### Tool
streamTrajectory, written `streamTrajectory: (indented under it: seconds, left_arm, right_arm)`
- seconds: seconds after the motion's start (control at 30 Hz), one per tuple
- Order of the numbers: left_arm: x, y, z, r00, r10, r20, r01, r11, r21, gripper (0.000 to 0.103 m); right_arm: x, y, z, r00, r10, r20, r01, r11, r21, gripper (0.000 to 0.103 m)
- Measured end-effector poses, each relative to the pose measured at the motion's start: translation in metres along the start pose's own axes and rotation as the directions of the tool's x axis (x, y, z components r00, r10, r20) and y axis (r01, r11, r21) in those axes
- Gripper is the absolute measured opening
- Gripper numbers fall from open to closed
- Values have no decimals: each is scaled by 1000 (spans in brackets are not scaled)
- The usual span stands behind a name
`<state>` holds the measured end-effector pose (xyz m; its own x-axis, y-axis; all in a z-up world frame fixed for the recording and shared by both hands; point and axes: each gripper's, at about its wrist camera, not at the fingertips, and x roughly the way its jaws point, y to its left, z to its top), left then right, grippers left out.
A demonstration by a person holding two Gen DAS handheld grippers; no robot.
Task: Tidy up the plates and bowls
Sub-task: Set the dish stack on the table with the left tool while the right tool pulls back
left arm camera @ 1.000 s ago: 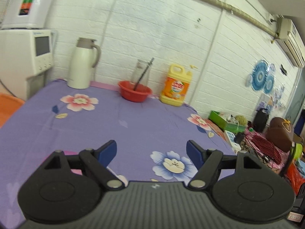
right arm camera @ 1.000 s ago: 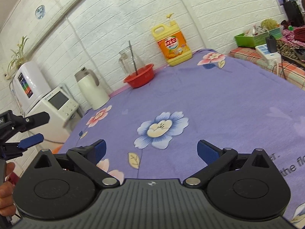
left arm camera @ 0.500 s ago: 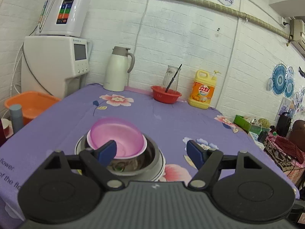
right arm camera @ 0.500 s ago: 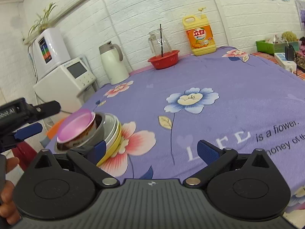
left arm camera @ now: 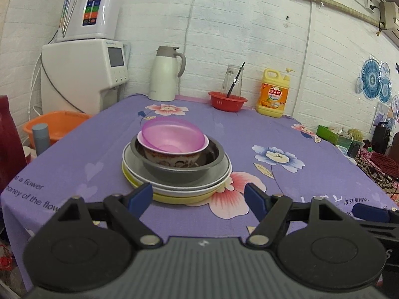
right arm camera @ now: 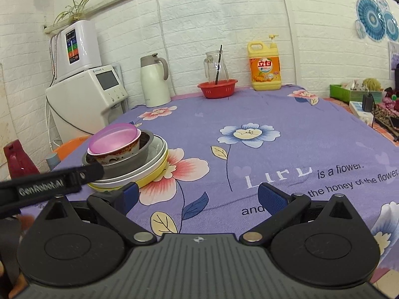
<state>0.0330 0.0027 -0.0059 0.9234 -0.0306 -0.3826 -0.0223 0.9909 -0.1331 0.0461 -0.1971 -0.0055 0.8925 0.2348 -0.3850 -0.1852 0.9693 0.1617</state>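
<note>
A stack of dishes stands near the table's front left. A pink plastic bowl (left arm camera: 172, 134) lies tilted in a patterned ceramic bowl (left arm camera: 172, 159), inside a grey metal bowl (left arm camera: 174, 172), on a white plate (left arm camera: 219, 174) and a yellow plate (left arm camera: 174, 198). The stack also shows in the right wrist view (right arm camera: 117, 147). My left gripper (left arm camera: 198, 196) is open and empty just in front of the stack. My right gripper (right arm camera: 197, 198) is open and empty, to the right of the stack. The left gripper's finger (right arm camera: 74, 174) crosses the right wrist view.
A purple flowered tablecloth (left arm camera: 286, 134) covers the table. At the back stand a white thermos (left arm camera: 164, 74), a red basket (left arm camera: 227, 101) with a glass jug, and a yellow detergent bottle (left arm camera: 274, 93). A water dispenser (left arm camera: 84, 74) and an orange basin (left arm camera: 54, 127) are left of the table.
Both grippers have pulled back and lowered, so the dish stack has come into full view ahead of them. Both stay open and empty.
</note>
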Motion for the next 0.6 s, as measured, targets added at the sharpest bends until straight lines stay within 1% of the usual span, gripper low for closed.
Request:
streamTrajectory:
  seconds: [0.13,0.23,0.4,0.6]
  left_arm:
    - [-4,-1,-14,1000,6,-3,-6,1000,10,75]
    - [-7,-2,-21,1000,9,1,-9,1000,19,75]
    - [-7,-6,-23,997,76,27,-77,996,54,75]
    - [-13,0,-20,988,140,71,-144,987,66,75]
  right_arm:
    - [-9,6,-9,999,-30,26,30,999,-25,103]
    - [-13,7,-18,998,-58,27,59,997,-39,103]
    - [-10,8,-24,998,-60,12,61,997,-56,103]
    - [-17,16,-26,997,-58,41,61,996,-67,103]
